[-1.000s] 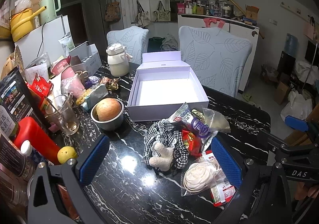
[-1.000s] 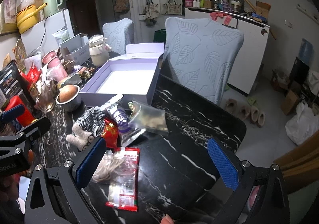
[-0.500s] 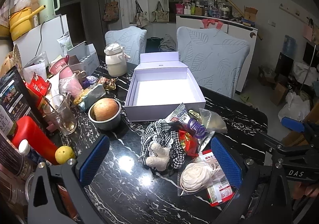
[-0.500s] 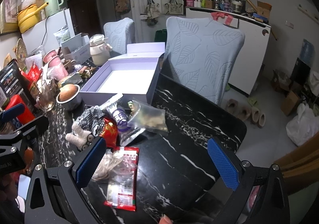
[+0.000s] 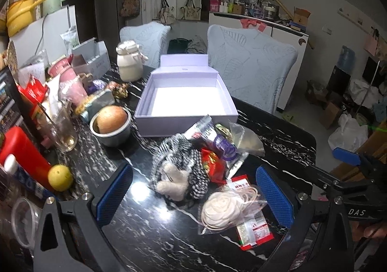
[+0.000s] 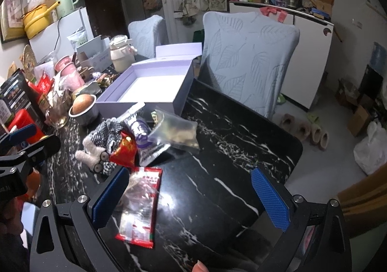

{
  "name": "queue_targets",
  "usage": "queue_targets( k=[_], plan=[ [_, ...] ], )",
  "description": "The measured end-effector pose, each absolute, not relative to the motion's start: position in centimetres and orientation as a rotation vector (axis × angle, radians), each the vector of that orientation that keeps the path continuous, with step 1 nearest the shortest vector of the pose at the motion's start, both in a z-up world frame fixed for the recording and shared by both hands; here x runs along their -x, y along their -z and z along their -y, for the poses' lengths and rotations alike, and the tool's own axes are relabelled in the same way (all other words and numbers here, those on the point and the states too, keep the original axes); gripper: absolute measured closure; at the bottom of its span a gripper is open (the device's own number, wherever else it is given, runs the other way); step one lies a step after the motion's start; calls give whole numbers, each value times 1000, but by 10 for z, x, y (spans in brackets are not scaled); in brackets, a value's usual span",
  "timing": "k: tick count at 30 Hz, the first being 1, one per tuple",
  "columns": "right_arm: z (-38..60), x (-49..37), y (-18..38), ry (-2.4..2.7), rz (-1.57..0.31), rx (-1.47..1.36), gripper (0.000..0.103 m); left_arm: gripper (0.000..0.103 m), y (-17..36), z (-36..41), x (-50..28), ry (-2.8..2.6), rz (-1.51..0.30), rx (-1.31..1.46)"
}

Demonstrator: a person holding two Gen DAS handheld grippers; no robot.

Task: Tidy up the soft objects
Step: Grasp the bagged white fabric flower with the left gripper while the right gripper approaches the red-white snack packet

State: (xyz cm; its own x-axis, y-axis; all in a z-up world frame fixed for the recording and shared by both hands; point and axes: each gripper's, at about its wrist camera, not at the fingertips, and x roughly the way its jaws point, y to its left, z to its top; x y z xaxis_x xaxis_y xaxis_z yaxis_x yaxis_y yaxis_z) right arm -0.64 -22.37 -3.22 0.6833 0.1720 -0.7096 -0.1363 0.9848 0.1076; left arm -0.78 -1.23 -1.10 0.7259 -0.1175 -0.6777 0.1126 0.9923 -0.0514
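I see a shiny black stone table (image 5: 150,235), a fuzzy checked cloth toy (image 5: 179,170), crinkly clear plastic bags (image 5: 232,209), a smooth paper box (image 5: 186,124), and a dull metal bowl (image 5: 113,137).

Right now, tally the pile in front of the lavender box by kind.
Fabric: 2 (checkered cloth, plush toy)
Clear bags: 2 (rose bag, brown-filled bag)
Printed packets: 3 (red-white packet, red packet, purple packet)
Total: 7
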Motion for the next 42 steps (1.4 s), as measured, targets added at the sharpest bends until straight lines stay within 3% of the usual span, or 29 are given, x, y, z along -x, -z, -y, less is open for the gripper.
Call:
queue_targets(
  k=[17, 36, 38, 42],
  plan=[
    [251, -4, 76, -203, -894, -77, 0, 0, 69, 47, 5, 260, -889, 123],
    [267, -24, 104, -218, -976, -85, 0, 0, 133, 61, -33, 252, -1029, 56],
    [266, -25, 104, -221, -981, -88, 0, 7, 133, 61, -33, 255, -1015, 43],
    [264, -25, 105, -225, -985, -91, 0, 31, 131, 61, -30, 247, -992, 34]
  ],
)
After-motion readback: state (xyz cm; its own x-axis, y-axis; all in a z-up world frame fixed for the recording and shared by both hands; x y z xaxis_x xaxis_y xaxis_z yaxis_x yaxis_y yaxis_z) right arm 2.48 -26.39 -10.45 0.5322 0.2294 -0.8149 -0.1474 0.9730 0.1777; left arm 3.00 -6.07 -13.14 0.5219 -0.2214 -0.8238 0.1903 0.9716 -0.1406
